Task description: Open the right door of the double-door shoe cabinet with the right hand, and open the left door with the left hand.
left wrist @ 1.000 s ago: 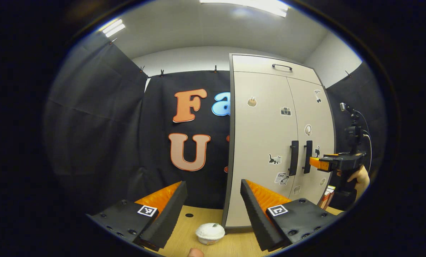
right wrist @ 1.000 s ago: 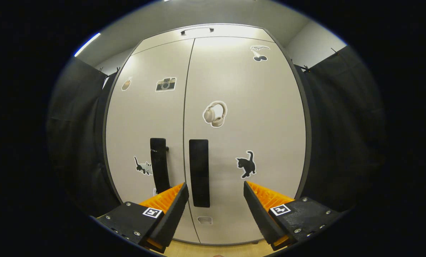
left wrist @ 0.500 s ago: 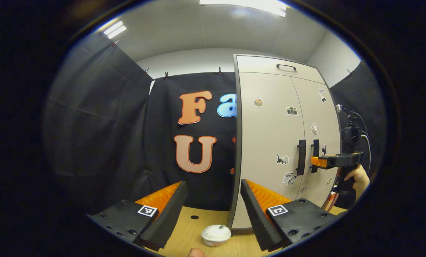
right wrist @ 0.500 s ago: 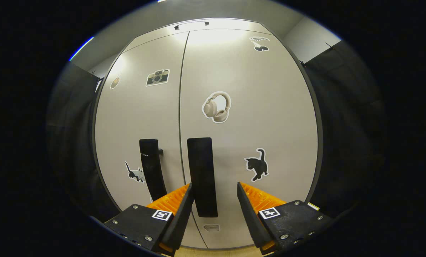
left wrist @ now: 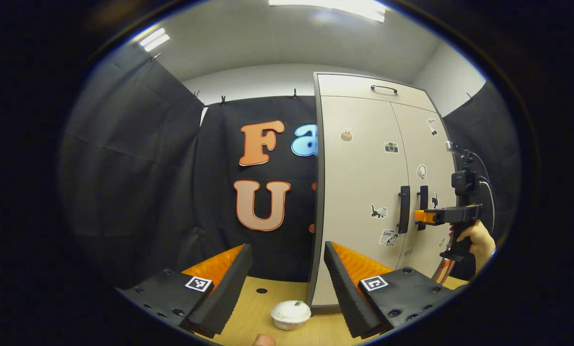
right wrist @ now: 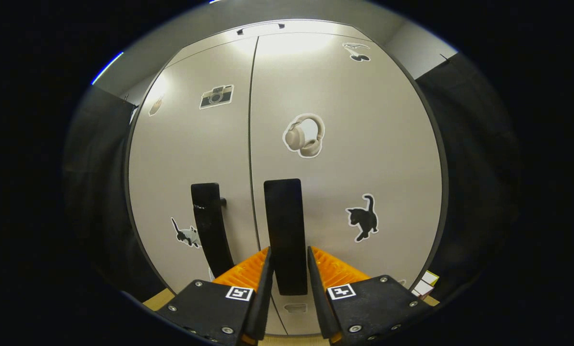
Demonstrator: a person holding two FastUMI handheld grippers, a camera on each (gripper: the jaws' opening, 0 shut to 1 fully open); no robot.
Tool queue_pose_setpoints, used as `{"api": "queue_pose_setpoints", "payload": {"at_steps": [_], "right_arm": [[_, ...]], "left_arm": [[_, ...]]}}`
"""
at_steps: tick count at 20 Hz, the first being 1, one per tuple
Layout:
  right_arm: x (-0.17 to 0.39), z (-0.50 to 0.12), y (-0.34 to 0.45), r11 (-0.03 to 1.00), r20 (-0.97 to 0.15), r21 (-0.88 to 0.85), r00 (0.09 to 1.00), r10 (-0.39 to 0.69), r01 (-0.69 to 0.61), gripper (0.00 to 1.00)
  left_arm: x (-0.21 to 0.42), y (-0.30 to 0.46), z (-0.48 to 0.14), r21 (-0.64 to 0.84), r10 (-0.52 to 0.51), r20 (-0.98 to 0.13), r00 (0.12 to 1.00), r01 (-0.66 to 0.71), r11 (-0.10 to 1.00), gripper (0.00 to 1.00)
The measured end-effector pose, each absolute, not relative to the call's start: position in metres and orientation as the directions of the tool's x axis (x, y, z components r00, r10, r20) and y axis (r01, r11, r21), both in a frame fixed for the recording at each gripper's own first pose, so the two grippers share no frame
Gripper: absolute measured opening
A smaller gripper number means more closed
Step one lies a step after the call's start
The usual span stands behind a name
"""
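From the left gripper view we look past its own tongs (left wrist: 287, 283) from well off the left side of the shoe cabinet (left wrist: 364, 192), low over the worktop (left wrist: 263, 312), facing the booth wall and seeing the cabinet's front obliquely. From the right gripper view we face the shoe cabinet (right wrist: 287, 144) squarely and from close by, level with its right door handle (right wrist: 285, 235), which stands between this view's tongs (right wrist: 287, 283). We find in both views the two doors, both handles and the stickers; in the left gripper view we also see the right tongs (left wrist: 424, 216) at the cabinet's handles.
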State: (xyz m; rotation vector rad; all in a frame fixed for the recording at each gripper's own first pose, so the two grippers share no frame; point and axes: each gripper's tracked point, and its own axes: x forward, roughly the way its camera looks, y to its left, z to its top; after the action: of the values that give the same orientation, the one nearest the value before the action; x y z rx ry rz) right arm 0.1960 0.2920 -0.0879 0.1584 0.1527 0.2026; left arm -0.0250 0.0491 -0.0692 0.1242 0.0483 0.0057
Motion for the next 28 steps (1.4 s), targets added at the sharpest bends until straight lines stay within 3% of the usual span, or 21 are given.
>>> {"api": "queue_pose_setpoints", "payload": {"at_steps": [1, 6, 11, 19, 28], "right_arm": [[0.196, -0.088, 0.293, 0.968, -0.134, 0.168, 0.969, 0.208, -0.184, 0.36], [0.195, -0.089, 0.291, 0.971, -0.128, 0.154, 0.971, 0.202, -0.182, 0.30], [0.188, -0.088, 0.289, 0.972, -0.125, 0.137, 0.970, 0.207, -0.189, 0.18], [0.160, -0.077, 0.277, 0.956, -0.122, 0.108, 0.951, 0.285, -0.273, 0.16], [0.133, -0.070, 0.252, 0.934, -0.090, 0.114, 0.933, 0.349, -0.338, 0.11]], "left_arm": [[-0.025, 0.049, -0.070, 0.124, 0.008, -0.049, 0.999, -0.002, 0.992, 0.96], [-0.031, 0.045, -0.068, 0.129, 0.007, -0.050, 0.999, 0.000, 0.992, 0.96], [-0.043, 0.039, -0.066, 0.120, -0.009, -0.052, 0.999, 0.015, 0.993, 0.96], [-0.053, 0.026, -0.069, 0.096, 0.001, -0.065, 0.998, 0.005, 0.995, 0.96], [-0.070, -0.020, -0.066, 0.102, -0.060, -0.064, 0.996, 0.067, 0.993, 0.96]]}}
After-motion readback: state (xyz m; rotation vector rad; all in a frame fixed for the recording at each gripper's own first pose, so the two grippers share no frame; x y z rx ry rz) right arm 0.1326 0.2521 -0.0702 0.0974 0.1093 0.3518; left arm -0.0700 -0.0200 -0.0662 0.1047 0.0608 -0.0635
